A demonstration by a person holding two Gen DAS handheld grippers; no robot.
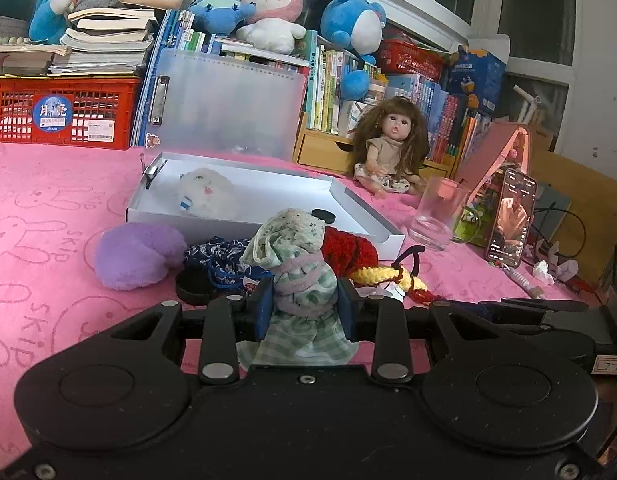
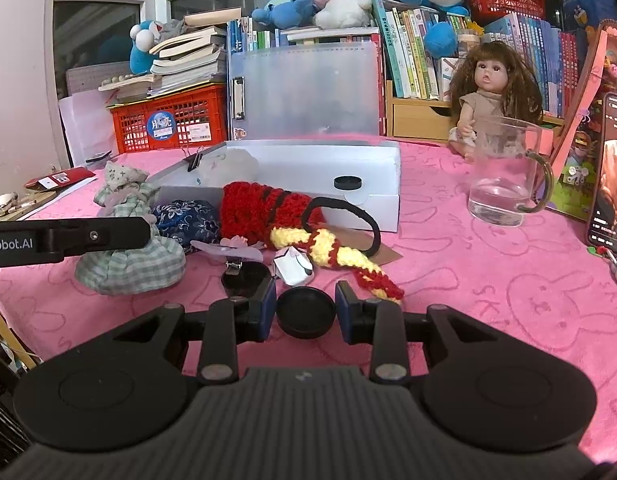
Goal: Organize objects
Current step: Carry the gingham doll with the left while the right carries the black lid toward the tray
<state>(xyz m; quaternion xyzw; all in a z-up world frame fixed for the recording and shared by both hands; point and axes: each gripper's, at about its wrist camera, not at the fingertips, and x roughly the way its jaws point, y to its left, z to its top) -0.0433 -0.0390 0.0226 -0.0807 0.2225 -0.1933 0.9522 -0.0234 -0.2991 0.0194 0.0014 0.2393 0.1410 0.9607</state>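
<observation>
- Your left gripper (image 1: 304, 304) is clamped on a small rag doll (image 1: 298, 268) in a green checked dress — the blue pads press its waist from both sides, and its skirt hem rests on the pink cloth of the table (image 1: 48, 220).
- Your right gripper (image 2: 306, 308) has a round black lid (image 2: 306, 312) between its pads; narrow gaps show on both sides, so you cannot tell if the pads are pressing it.
- The white box (image 1: 360, 204) lies open behind the doll, with a pale fluffy toy (image 1: 206, 194) and a small black lid (image 1: 323, 215) inside it.
- Just beside the doll lie a purple plush (image 1: 138, 256), a dark blue floral pouch (image 1: 218, 256) and a red and yellow crochet toy (image 1: 356, 254) — all in front of the box.
- A glass mug (image 2: 504, 172) stands to the right of the box, near a phone (image 1: 510, 216) propped upright.
</observation>
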